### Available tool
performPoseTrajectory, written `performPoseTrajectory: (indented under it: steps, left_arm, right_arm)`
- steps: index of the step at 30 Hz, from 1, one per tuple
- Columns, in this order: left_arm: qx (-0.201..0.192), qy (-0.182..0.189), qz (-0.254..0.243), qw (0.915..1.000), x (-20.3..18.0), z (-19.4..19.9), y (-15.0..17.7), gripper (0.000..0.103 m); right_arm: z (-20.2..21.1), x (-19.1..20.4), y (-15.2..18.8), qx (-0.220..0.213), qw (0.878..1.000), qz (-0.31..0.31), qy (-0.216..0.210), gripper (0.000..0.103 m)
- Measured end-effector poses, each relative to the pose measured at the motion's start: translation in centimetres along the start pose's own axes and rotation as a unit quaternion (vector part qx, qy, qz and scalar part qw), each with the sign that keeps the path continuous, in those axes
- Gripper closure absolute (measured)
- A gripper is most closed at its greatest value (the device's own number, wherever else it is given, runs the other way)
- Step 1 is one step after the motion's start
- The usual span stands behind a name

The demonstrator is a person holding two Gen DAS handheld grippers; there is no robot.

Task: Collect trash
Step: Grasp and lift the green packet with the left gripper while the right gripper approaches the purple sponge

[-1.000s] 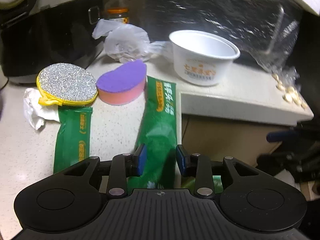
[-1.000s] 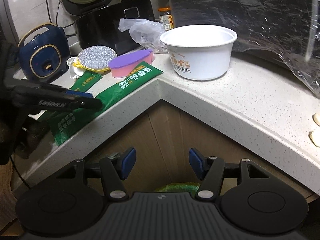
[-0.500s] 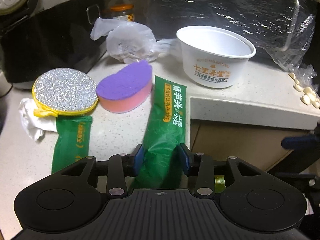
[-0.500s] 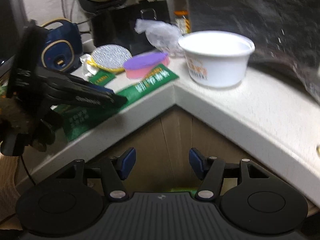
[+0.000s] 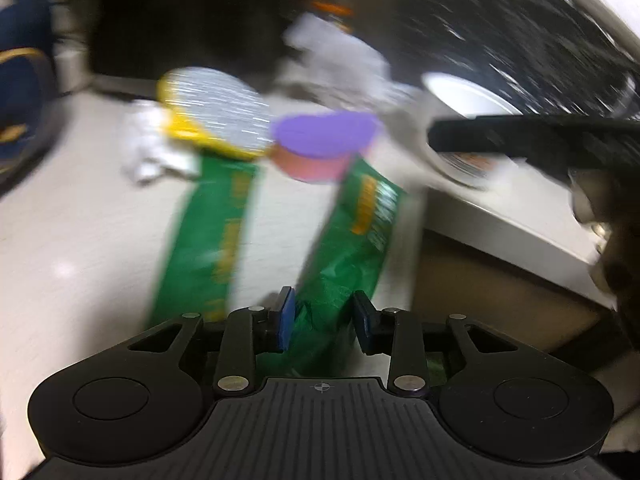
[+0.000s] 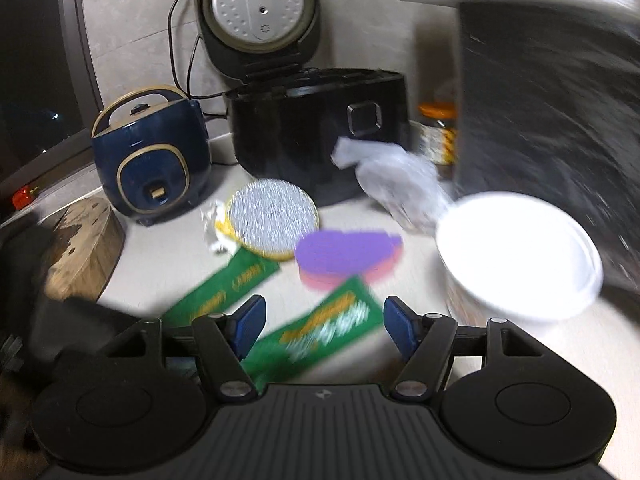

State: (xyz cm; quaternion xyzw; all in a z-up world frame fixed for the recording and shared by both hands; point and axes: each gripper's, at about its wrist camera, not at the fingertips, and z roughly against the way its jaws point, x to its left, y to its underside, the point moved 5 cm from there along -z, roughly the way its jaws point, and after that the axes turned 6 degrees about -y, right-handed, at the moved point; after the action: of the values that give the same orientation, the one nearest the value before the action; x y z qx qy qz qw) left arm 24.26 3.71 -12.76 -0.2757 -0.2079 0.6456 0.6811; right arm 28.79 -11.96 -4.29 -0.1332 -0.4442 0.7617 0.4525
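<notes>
**Left claw closes around the long green wrapper**

The long green wrapper [image 5: 352, 236] lies near the countertop's [image 5: 80, 216] inner corner edge, and its near end sits crumpled between the left gripper's [image 5: 324, 314] blue pads. The jaws have just been closing on it, but the picture is too blurry to tell if they pinch it.

The right gripper [image 6: 324, 328] is spread wide with nothing in it. It hangs above that wrapper, beside the white paper bowl [image 6: 520, 256].
</notes>
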Motion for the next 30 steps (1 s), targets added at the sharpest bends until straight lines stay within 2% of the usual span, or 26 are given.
performPoseTrajectory:
  steps: [4, 8, 10, 13, 14, 16, 17, 19, 20, 21, 23, 26, 28, 30]
  left_arm:
    - [-0.037, -0.039, 0.068, 0.9963, 2.1, 3.0, 1.5, 0.073]
    - [-0.069, -0.058, 0.147, 0.9851, 5.3, 6.0, 3.1, 0.075]
    - [-0.076, -0.073, 0.158, 0.9819, 6.4, 7.0, 3.6, 0.075]
    - [-0.065, -0.077, 0.142, 0.9847, 7.3, 7.8, 4.0, 0.076]
    - [-0.061, -0.077, 0.134, 0.9862, 7.2, 7.8, 4.1, 0.076]
    - [-0.052, -0.076, 0.114, 0.9892, 6.6, 7.5, 3.9, 0.075]
    - [-0.046, -0.072, 0.103, 0.9910, 6.1, 7.1, 3.9, 0.075]
    - [-0.033, -0.070, 0.092, 0.9928, 5.6, 6.6, 4.3, 0.075]
    - [-0.028, -0.075, 0.087, 0.9930, 5.4, 6.3, 4.4, 0.075]
    - [-0.025, -0.081, 0.081, 0.9931, 5.2, 6.0, 4.4, 0.074]
    - [-0.023, -0.094, 0.066, 0.9931, 4.8, 5.7, 4.4, 0.074]
    - [-0.022, -0.105, 0.060, 0.9924, 4.4, 5.5, 4.4, 0.073]
    - [-0.022, -0.108, 0.068, 0.9916, 4.3, 5.6, 4.3, 0.073]
    - [-0.024, -0.107, 0.074, 0.9912, 4.3, 5.9, 4.3, 0.074]
  right_arm:
    - [-4.4, 0.5, -2.8, -0.005, 1.000, 0.006, 0.020, 0.037]
    - [-9.7, 0.3, -4.8, 0.000, 0.999, 0.010, 0.035, 0.037]
    - [-12.4, -0.1, -5.2, 0.021, 0.999, 0.020, 0.045, 0.037]
    - [-14.5, -0.9, -4.2, 0.063, 0.997, 0.007, 0.051, 0.035]
    - [-14.3, -0.8, -3.8, 0.063, 0.997, 0.002, 0.046, 0.036]
    - [-13.2, 0.3, -2.9, 0.074, 0.997, -0.001, 0.015, 0.034]
    - [-12.3, 1.1, -2.5, 0.081, 0.997, -0.002, -0.015, 0.034]
    - [-10.6, 2.7, -1.3, 0.116, 0.988, -0.010, -0.104, 0.034]
    - [-9.7, 3.3, -0.8, 0.122, 0.983, -0.013, -0.135, 0.034]
    - [-8.9, 3.6, -0.6, 0.117, 0.983, -0.005, -0.145, 0.034]
    - [-8.2, 4.0, -1.0, 0.096, 0.988, 0.037, -0.115, 0.034]
    - [-9.5, 3.5, -2.5, 0.060, 0.993, 0.101, -0.024, 0.034]
    - [-11.5, 2.8, -3.9, 0.048, 0.992, 0.117, 0.018, 0.034]
    - [-13.6, 1.0, -5.2, 0.052, 0.993, 0.094, 0.053, 0.034]
